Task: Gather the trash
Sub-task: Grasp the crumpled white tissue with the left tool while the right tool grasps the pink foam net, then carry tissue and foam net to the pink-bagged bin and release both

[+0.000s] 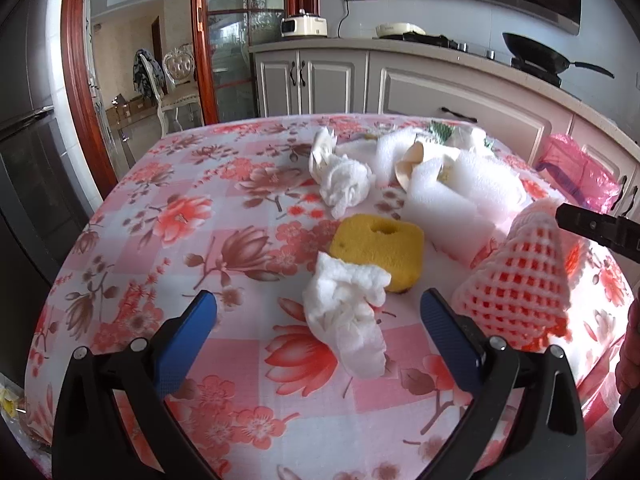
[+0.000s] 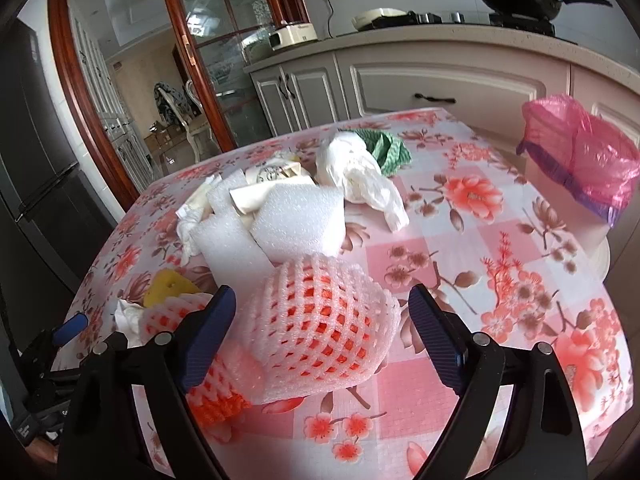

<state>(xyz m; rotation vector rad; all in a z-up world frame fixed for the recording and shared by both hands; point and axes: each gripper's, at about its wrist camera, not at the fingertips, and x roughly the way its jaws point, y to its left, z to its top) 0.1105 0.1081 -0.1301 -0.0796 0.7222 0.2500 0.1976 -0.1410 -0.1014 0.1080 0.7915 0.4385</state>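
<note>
Between your right gripper (image 2: 322, 306) pads sits the pink foam fruit net (image 2: 316, 320), low centre of the right wrist view; jaws spread, not yet pressing it. Your left gripper (image 1: 318, 312) is likewise open around a crumpled white tissue (image 1: 348, 316), lower centre. You're at the grasp step, I judge: close on each, then carry to the pink-lined bin (image 2: 580, 160), upper right.

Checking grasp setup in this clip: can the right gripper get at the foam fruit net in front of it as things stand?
Probably yes. The right gripper is open, its fingers flank the foam fruit net without pressing it, and nothing lies on top of it; a second net sits close beside it.
</note>
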